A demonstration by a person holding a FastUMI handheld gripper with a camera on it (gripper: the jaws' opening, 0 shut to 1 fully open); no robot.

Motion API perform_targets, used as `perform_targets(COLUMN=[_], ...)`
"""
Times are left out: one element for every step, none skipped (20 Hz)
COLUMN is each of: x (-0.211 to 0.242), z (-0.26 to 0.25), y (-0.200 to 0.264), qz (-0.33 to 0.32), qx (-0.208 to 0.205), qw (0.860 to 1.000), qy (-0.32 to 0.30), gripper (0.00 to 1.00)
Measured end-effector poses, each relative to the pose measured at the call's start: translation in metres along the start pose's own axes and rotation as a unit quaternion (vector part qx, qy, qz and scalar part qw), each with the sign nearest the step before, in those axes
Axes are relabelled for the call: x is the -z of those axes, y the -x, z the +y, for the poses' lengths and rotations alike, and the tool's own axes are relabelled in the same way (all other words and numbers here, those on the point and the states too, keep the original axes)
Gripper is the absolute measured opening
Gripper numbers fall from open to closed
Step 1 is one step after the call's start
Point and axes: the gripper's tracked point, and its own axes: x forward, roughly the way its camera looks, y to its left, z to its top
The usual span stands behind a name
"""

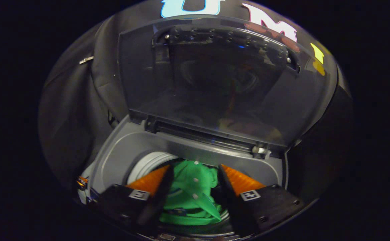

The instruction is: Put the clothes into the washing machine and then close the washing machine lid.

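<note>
A green buttoned garment (190,195) lies down in the washing machine's drum (147,164). I am looking down on it through the gap between my fingers. My gripper (195,166) hovers over the drum mouth, open, with its fingers spread either side of the garment and not pressing on it. The grey top rim of the machine (123,147) rings the opening. Beyond the fingers, the dark see-through lid (215,83) stands raised and leans back from its hinge (260,150).
Black cloth of the booth wall (74,100) hangs close behind and to both sides of the machine. A small control panel corner (82,182) shows by the left finger. The raised lid blocks the space straight ahead.
</note>
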Motion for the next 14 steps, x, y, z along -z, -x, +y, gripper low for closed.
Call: perform_targets(x=[0.004,0.006,0.006,0.004,0.000,-0.004,-0.007,-0.011,-0.017,-0.023,-0.030,-0.040,-0.049,-0.060], z=[-0.002,0.001,0.003,0.002,-0.001,-0.001,0.001,0.002,0.002,0.000,-0.001,-0.001,-0.002,-0.004], y=[-0.003,-0.002,-0.003,0.000,0.005,0.010,0.014,0.018,0.024,0.030,0.038,0.048,0.057,0.067], qz=[-0.003,-0.005,-0.007,-0.013,-0.025,-0.040,-0.053,-0.067,-0.082,-0.099,-0.118,-0.137,-0.158,-0.181], qx=[0.006,-0.002,-0.011,-0.010,-0.006,-0.008,-0.011,-0.016,-0.017,-0.016,-0.013,-0.011,-0.011,-0.009], qw=[1.000,1.000,0.999,0.999,0.999,0.998,0.998,0.997,0.996,0.994,0.992,0.990,0.987,0.983], qy=[-0.014,-0.029,-0.038,-0.040,-0.038,-0.038,-0.039,-0.037,-0.035,-0.033,-0.031,-0.031,-0.031,-0.030], gripper=[1.00,1.00,1.00,1.00,1.00,1.00,1.00,1.00,1.00,1.00,1.00,1.00,1.00,1.00])
